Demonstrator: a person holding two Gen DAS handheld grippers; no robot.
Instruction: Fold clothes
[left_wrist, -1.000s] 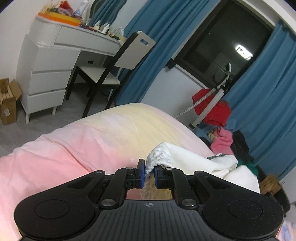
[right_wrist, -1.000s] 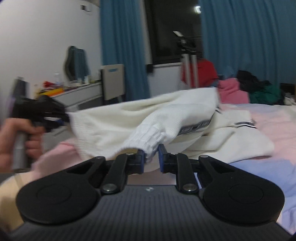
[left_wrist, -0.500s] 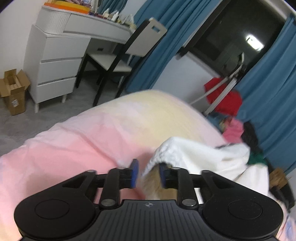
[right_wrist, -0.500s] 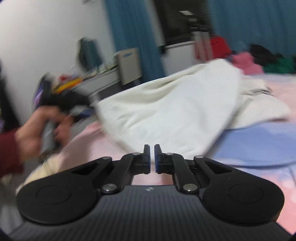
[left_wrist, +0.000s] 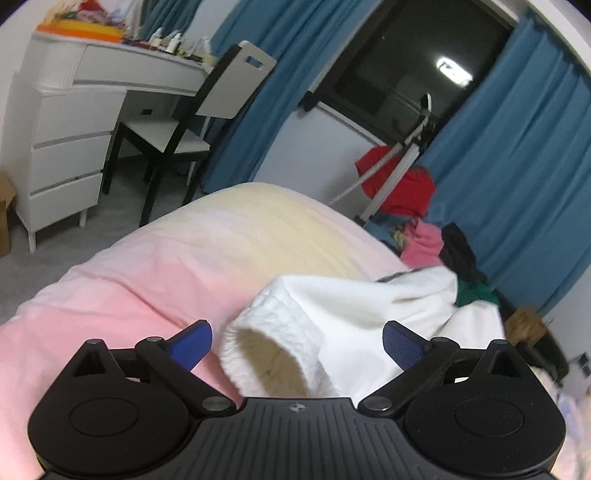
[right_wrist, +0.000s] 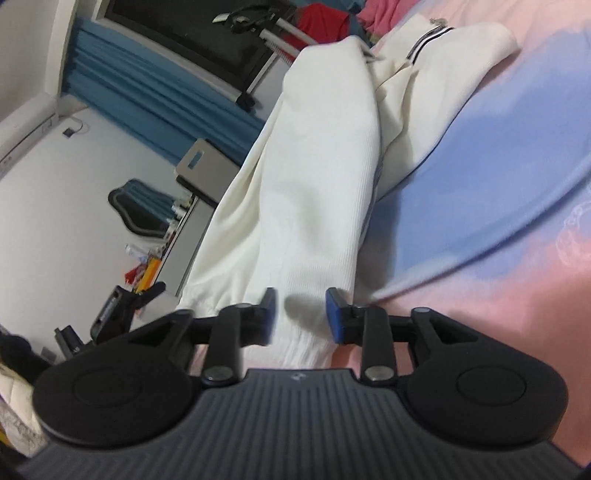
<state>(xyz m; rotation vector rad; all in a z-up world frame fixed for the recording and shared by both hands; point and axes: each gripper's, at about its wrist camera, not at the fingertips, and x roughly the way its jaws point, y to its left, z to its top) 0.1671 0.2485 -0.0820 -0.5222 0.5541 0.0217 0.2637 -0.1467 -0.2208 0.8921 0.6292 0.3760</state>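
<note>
A white pair of sweatpants (left_wrist: 351, 310) lies on the pink and yellow bedcover (left_wrist: 155, 266). In the left wrist view its ribbed cuff (left_wrist: 269, 354) gapes open between the wide-open fingers of my left gripper (left_wrist: 297, 341), untouched by either blue pad. In the right wrist view the pants (right_wrist: 314, 177) stretch away along the bed, with a black-striped waistband at the far end. My right gripper (right_wrist: 300, 314) is open, its pads either side of the other cuff (right_wrist: 303, 332).
A white dresser (left_wrist: 62, 122) and a chair (left_wrist: 192, 122) stand left of the bed. A pile of red, pink and dark clothes (left_wrist: 424, 229) lies by the blue curtains (left_wrist: 517, 166). The bedcover turns blue and pink on the right (right_wrist: 480, 166).
Both grippers held a cuff of the pants a second ago and have since opened. The pants have dropped flat onto the bed. The right view has tilted.
</note>
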